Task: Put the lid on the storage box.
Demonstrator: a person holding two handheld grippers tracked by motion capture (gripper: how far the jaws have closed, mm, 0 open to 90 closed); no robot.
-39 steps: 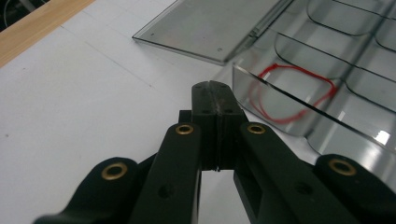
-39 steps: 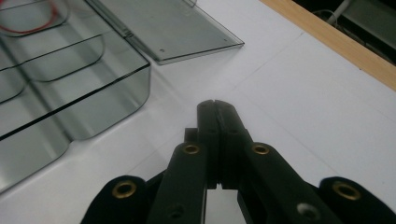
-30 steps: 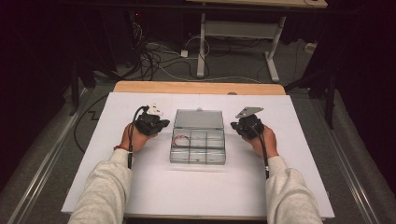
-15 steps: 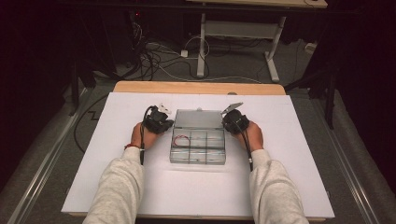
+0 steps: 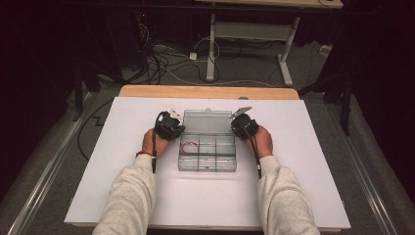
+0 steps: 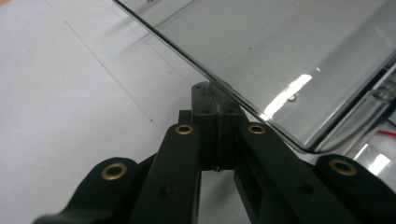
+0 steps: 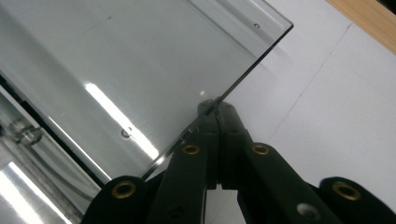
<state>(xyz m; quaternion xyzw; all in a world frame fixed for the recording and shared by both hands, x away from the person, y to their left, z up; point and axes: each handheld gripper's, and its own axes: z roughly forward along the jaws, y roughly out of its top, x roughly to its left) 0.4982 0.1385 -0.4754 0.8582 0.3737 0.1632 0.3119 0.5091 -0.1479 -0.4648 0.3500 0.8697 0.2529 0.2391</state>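
Two claws are working one clear plastic box, so biggest stuff first. White surface [image 5: 303, 161] takes up most of the high view, with a strip of wooden edge [image 5: 208, 91] at 12 o'clock and a tangle of cables [image 5: 161, 63] on the floor beyond it.

Dead centre on that surface sits the clear compartment box [image 5: 207, 154], split into small cells, lid [image 5: 206, 122] swung open toward 12 o'clock. Something thin and red [image 5: 190, 145] lies in a cell at the box's 10 o'clock corner; too small to say what it is.

Left claw [image 5: 177, 129] is at the lid's 9 o'clock edge, right claw [image 5: 238, 128] at its 3 o'clock edge, each in a hand with a light grey sleeve [image 5: 129, 196] behind it.

In the left gripper view the jaws are pressed together, and the lid's [image 6: 280, 51] thin edge runs right into the seam between the tips. Same story in the right gripper view: jaws squeezed tight, lid [image 7: 140, 60] edge meeting the tips. Looks like each is pinching the lid edge.
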